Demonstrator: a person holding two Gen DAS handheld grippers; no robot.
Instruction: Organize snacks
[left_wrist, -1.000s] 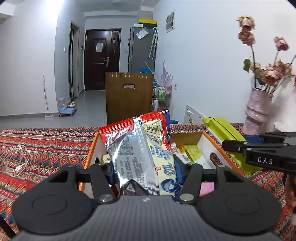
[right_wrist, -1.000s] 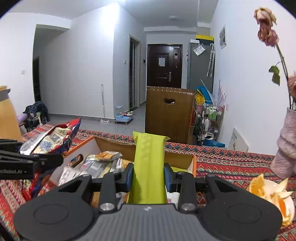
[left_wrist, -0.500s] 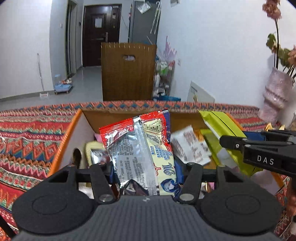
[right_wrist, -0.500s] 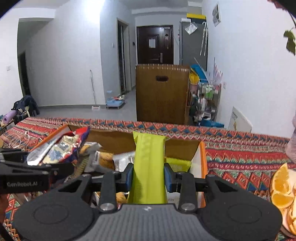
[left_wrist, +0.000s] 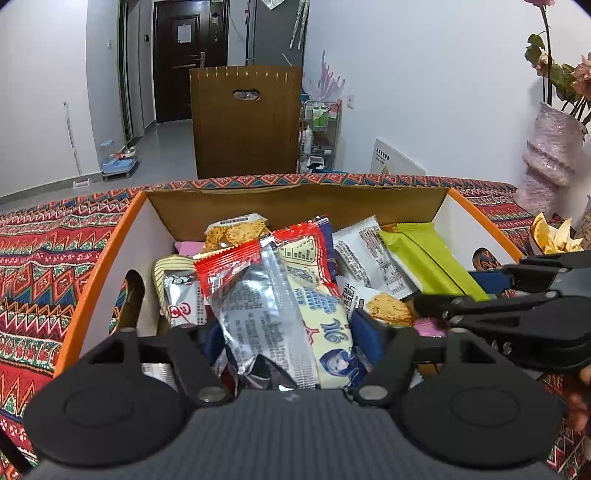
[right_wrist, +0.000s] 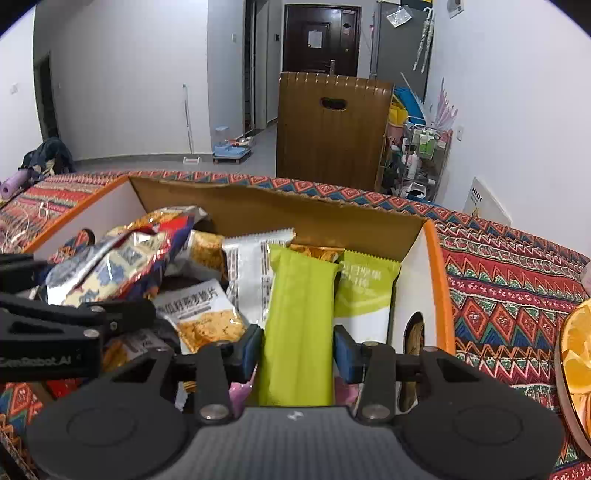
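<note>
While both grippers hang over the cardboard box (left_wrist: 110, 254) on the patterned tablecloth (left_wrist: 44, 258), its orange-edged walls hem them in left and right, and packets crowd the inside with little free room.

From the left wrist, the left gripper (left_wrist: 286, 332) has its jaws opening around a red and silver snack bag (left_wrist: 266, 295); the blue pads stand just off the bag's sides, which rests on the heap. A large "16" and a cartoon face show on it. The right gripper (left_wrist: 524, 299) reaches in from the right.

From the right wrist, the right gripper (right_wrist: 297, 349) is opening too, its pads just clear of the green wafer packet (right_wrist: 299, 317) lying between them near the box's right wall. "GenRobot.AI" reads on the left gripper (right_wrist: 55, 332). Orange slices (right_wrist: 576, 354) sit on the cloth, right.
</note>
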